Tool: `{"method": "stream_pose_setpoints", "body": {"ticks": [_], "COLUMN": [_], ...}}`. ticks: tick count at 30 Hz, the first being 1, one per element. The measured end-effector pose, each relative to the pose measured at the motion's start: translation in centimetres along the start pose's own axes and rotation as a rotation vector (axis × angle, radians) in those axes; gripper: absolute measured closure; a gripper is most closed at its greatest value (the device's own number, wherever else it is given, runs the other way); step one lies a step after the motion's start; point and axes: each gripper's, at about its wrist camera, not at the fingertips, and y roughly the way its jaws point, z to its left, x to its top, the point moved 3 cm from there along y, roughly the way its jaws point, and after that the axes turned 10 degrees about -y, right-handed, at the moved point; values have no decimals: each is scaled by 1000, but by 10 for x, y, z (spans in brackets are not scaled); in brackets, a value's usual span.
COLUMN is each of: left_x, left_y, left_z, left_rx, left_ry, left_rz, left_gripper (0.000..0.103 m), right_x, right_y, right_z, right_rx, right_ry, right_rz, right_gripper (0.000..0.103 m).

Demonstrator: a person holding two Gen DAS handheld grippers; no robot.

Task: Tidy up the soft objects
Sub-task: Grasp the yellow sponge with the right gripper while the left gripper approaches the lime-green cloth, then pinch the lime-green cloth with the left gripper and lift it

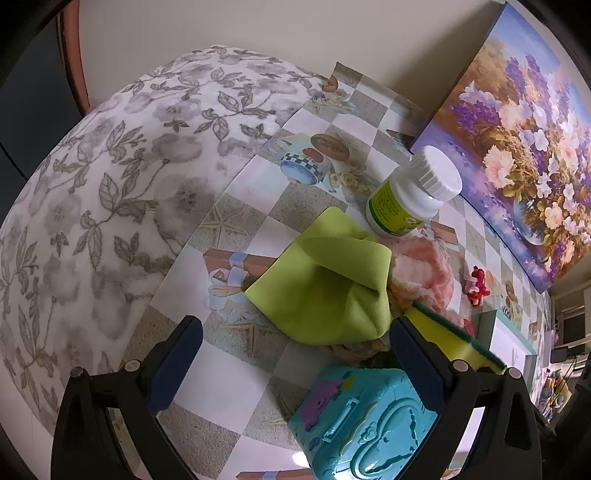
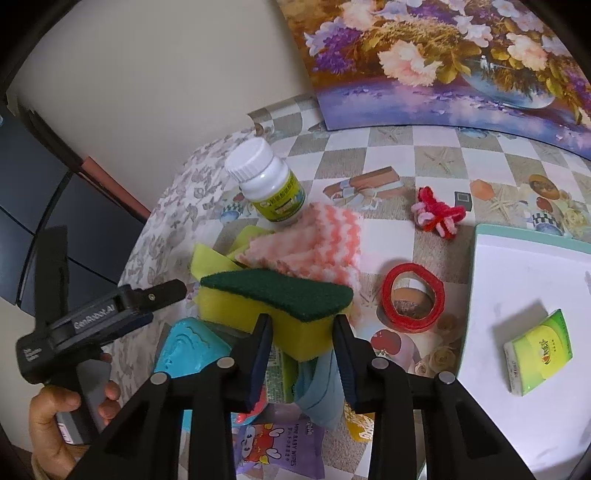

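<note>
Plain cream wall stood far behind. Bench w/ checkered cloth, grey floral cover at left. Flower painting leaned vs wall, far right. Dark cabinet left.

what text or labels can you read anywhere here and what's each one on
"GenRobot.AI": on the body of the left gripper, seen from the right wrist.
"MINI BABY WIPES": on the purple wipes pack at the bottom edge.
Green print on the white bottle label: too blurred to read.
Red characters on the green tissue pack on the white tray: too small to read.
</note>
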Motion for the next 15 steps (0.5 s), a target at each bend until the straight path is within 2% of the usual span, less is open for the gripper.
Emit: {"method": "stream_pose_setpoints", "body": {"ticks": [8, 15], "left_x": [1, 6], "left_y": [-3, 4], "left_z": [-4, -18], "left_rx": [4, 11], "left_ry": [10, 35], "left_rz": [-4, 4], "left_gripper": [2, 2], "right_x": [11, 10], "right_y": [-28, -35], "right_z": [1, -19], "right_rx": [-3, -74], "right_ry": [-5, 37], "right_rz": [-70, -60], "right_gripper": [68, 68]}}
